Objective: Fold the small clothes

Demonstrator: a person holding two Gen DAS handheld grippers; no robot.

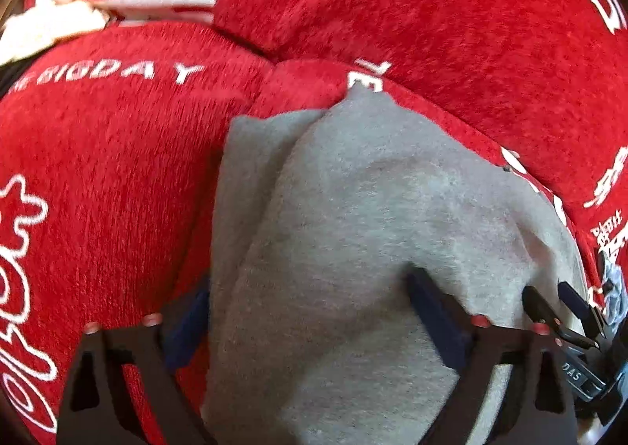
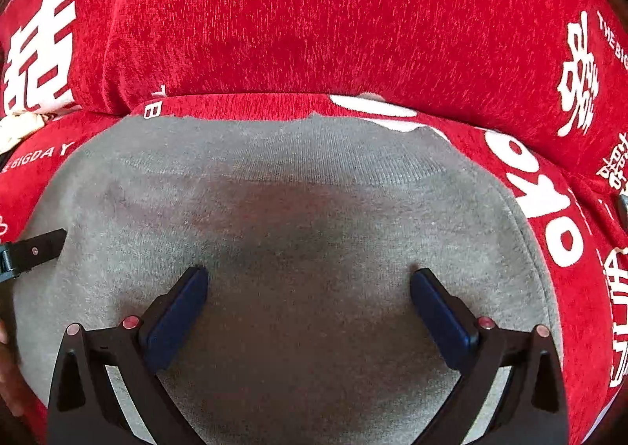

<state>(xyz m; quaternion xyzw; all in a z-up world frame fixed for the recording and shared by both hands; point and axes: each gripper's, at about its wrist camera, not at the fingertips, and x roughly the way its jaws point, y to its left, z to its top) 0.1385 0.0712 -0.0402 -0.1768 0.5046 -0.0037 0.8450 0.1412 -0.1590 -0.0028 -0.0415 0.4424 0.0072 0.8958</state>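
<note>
A small grey knitted garment point(image 2: 306, 209) lies spread on a plush red cover printed with white letters and characters point(image 2: 314, 13), which drapes a soft, bulging surface (what is beneath the cover cannot be told). In the right wrist view the garment's long axis runs left to right across the picture, with a ribbed band along its far edge, just short of the fold where the red cover rises behind it. In the left wrist view the same garment point(image 1: 353, 229) looks narrower and runs away from the camera toward a pointed far corner, with a doubled flap along its left edge.

The right tool point(image 2: 310, 280) stands with its jaws wide apart, both dark blue pads over the near middle of the grey cloth, nothing gripped between them.

The left tool point(image 1: 310, 299) is also spread, though less widely; its right pad sits on the grey fabric, while its left pad lies at the garment's left edge, partly hidden behind it. The cloth passes between the fingers without being pinched. The right tool's black fingers show at the garment's right edge in this view.
</note>
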